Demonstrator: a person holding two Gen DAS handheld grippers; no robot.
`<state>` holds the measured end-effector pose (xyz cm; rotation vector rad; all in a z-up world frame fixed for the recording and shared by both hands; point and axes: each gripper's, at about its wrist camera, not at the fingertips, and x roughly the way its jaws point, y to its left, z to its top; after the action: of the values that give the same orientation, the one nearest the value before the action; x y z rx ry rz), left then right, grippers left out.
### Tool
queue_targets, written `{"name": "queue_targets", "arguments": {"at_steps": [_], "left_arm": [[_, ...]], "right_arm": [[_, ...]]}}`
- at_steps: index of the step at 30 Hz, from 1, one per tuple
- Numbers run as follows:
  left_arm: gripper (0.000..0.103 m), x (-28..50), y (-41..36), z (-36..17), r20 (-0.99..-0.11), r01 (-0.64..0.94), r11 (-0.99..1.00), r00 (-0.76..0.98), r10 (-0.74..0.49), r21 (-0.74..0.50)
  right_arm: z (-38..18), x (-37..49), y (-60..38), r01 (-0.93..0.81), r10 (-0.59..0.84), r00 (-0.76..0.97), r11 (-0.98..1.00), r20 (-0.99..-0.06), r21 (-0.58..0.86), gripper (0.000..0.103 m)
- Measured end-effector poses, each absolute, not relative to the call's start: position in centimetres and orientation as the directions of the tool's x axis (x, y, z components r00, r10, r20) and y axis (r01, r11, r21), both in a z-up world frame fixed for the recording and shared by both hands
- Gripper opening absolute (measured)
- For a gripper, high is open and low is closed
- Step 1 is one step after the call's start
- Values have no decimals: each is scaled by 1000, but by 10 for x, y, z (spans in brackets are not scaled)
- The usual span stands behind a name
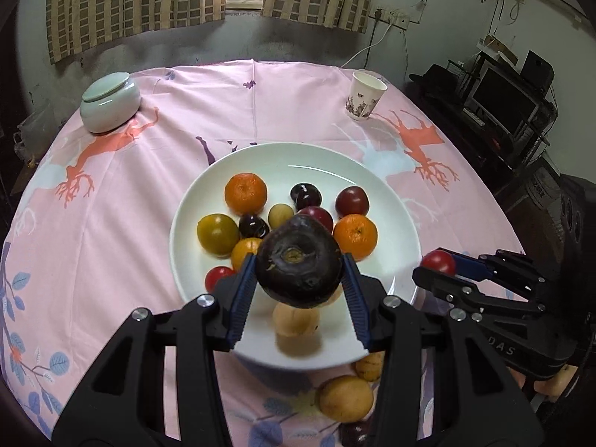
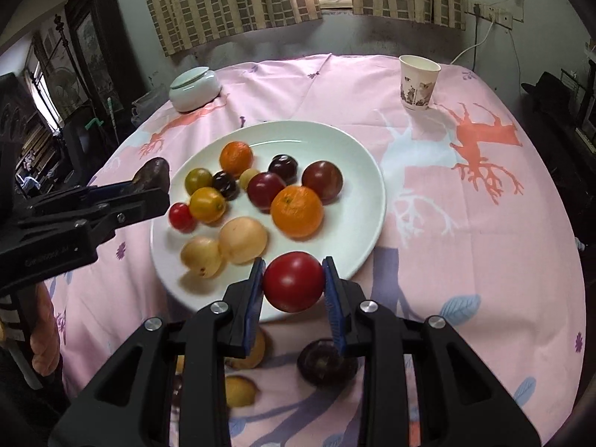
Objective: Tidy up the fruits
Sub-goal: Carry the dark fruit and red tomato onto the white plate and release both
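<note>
Black left gripper (image 1: 299, 272) fingers clamp a dark fruit (image 1: 299, 260), stem scar facing camera; right gripper (image 2: 293, 283) clamps a red tomato (image 2: 293, 281).

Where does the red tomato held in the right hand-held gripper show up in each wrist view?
Left wrist view: red tomato at right, low, in the right hand-held gripper beside the plate's edge.
Right wrist view: tomato bottom centre, clamped between the blue pads.
Shared landmark: the paper cup, far right on the tablecloth.
</note>
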<state>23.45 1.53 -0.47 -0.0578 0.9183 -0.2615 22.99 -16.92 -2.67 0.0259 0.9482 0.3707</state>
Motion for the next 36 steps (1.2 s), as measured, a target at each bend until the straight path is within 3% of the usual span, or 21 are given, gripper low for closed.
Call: {"name": "queue_targets", "arguments": {"at_steps": [15,17,18,23,26,27,28,29,30,36], "left_arm": [[47,275,9,-35,-826,160,967,504,-251,-196],[47,276,9,-36,-826,159,967,504,-255,-201],[50,276,9,-34,-822,158,966,508,-256,-203],[65,268,14,-18,-796,157,964,543,-267,-216],[83,249,18,-2,-773,164,965,578,-263,-206],[89,239,18,3,-760,168,966,597,-257,-195],[94,227,19,7,-748,171,969,616,-246,-178],[96,214,20,10,-738,173,972,633,-234,-159],[99,201,20,12,-729,176,974,646,-224,-143],[101,125,26,-3,-711,156,983,679,-181,-101]], "right_arm": [[-46,287,-161,-290,238,514,952,-824,94,32],[-44,287,-162,-285,234,523,954,-820,91,44],[-42,285,-163,-282,233,535,955,-812,88,61],[-23,274,-166,-284,240,587,956,-773,81,64],[-12,258,-173,-277,267,598,954,-755,117,66],[-10,250,-177,-274,277,598,952,-752,134,73],[-8,242,-179,-273,286,595,951,-751,145,88],[-8,231,-182,-275,291,590,949,-753,152,97],[-9,219,-184,-280,298,589,947,-751,155,102],[-31,136,-192,-313,361,528,924,-769,218,102]]}}
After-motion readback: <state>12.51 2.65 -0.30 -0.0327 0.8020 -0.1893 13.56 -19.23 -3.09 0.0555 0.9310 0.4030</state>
